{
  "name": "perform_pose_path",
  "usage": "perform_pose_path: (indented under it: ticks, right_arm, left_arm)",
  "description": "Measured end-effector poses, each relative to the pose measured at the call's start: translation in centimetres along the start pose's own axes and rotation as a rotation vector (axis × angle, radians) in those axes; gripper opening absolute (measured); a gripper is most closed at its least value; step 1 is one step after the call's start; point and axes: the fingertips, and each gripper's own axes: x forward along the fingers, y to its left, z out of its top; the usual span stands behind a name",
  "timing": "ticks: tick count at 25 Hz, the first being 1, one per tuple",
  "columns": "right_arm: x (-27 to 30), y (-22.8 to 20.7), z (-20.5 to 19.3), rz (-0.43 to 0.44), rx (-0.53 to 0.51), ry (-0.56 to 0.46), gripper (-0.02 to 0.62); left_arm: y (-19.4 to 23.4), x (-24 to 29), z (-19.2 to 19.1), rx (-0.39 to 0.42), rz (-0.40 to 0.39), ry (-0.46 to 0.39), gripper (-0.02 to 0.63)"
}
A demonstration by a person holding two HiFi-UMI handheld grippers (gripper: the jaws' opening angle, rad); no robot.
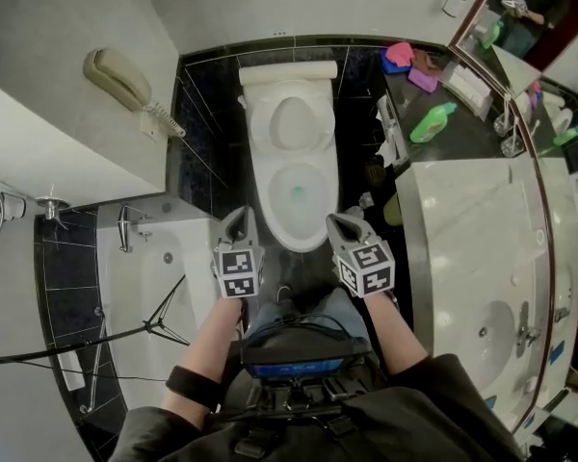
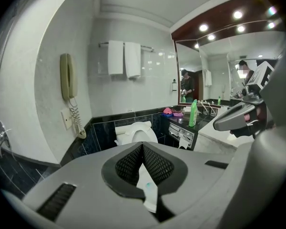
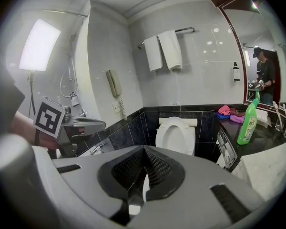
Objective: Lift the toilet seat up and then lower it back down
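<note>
Holding the left gripper [image 1: 239, 221] and the right gripper [image 1: 348, 225] side by side, low and just in front of the toilet bowl [image 1: 273, 210], one off each front corner, touching nothing. Showing both pairs of jaws pressed together at the tips, with nothing caught between them and only white porcelain glimpsed through the slit underneath.

Seeing the toilet seat [image 1: 267, 128] standing upright at the back, apparently leaning against the tank [image 1: 289, 71], well apart from both grippers, and the water in the bowl lying open to view. Judging from that, treating the lift as done and the lowering as not yet begun.

Needing next to reach forward over the bowl with one gripper, either one being about equally placed. Calling then for getting the closed tips behind the top edge of the raised seat, or opening the jaws and pinching that edge. After that, tipping the seat forward past its balance point and easing it all the way down instead of letting it drop onto the rim. Minding the counter [image 1: 462, 210] close on the right, and the green bottle [image 1: 432, 123] standing on the dark shelf beside it, while swinging the right arm forward.
</note>
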Motion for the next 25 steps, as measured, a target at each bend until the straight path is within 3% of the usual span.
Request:
perform_pose_path:
  ticks: [4, 16, 25]
  right_arm:
    - [0.2, 0.0, -0.2, -0.015, 0.012, -0.004, 0.003]
    - [1.1, -2.2, -0.2, 0.114, -0.029, 0.017, 0.003]
    - [3.8, -2.5, 1.6, 0.171, -0.079, 0.0, 0.003]
  left_arm:
    - [0.0, 0.7, 0.5, 0.027, -0.017, -0.003, 0.0]
    - [-1.5, 4.1, 1.5, 0.012, 0.074, 0.015, 0.0]
    - [0.3, 8.4, 2.8, 0.039, 0.103, 0.022, 0.0]
